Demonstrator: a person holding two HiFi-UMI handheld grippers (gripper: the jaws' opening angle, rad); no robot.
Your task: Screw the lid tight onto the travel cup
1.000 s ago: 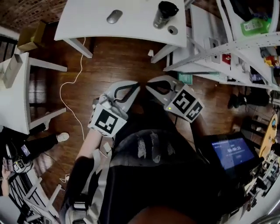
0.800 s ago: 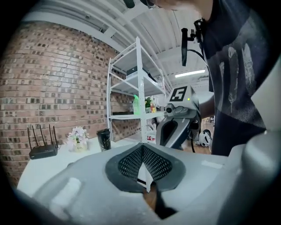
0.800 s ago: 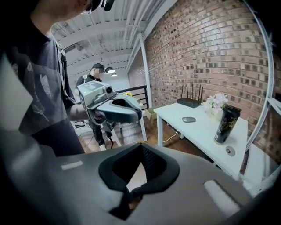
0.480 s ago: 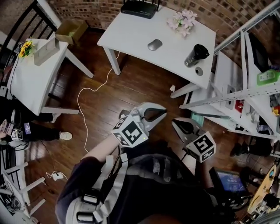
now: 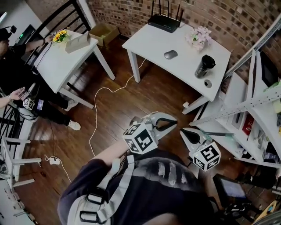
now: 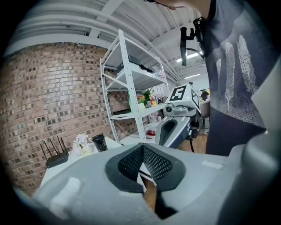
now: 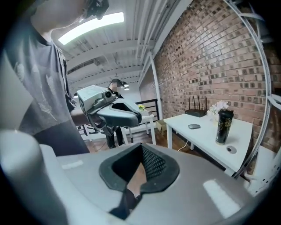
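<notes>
Compared with the earlier frames, the head view now takes in more of the room. Both tongs have shifted forward but remain well apart from the tabletop (image 5: 153,41).

Nearest, the left tongs (image 5: 172,122) are fully closed on nothing, and their black mesh-textured pads (image 6: 153,162) meet at the tip. The right tongs (image 5: 184,132) are likewise closed and empty. Each unit has a grey moulded shell and a cube with square markers. The person's torso hides the rear of both.

Beyond them lies a dark plank floor (image 5: 131,96) with a white cable (image 5: 99,105) trailing across it.

Farther off, the white rectangular tabletop carries the travel cup (image 5: 205,66), which is dark, cylindrical and upright near the right edge. The lid (image 5: 207,83), a small round disc, lies flat just beside the cup and does not touch it. Detail at the cup's top is too small to make out. A grey oval mouse (image 5: 170,54), pale flowers (image 5: 198,37) and a black router (image 5: 164,19) with four antennas share the surface.

A brick wall (image 5: 210,13) stands behind. A white metal rack (image 5: 259,101) at the right is cut off by the frame.
</notes>
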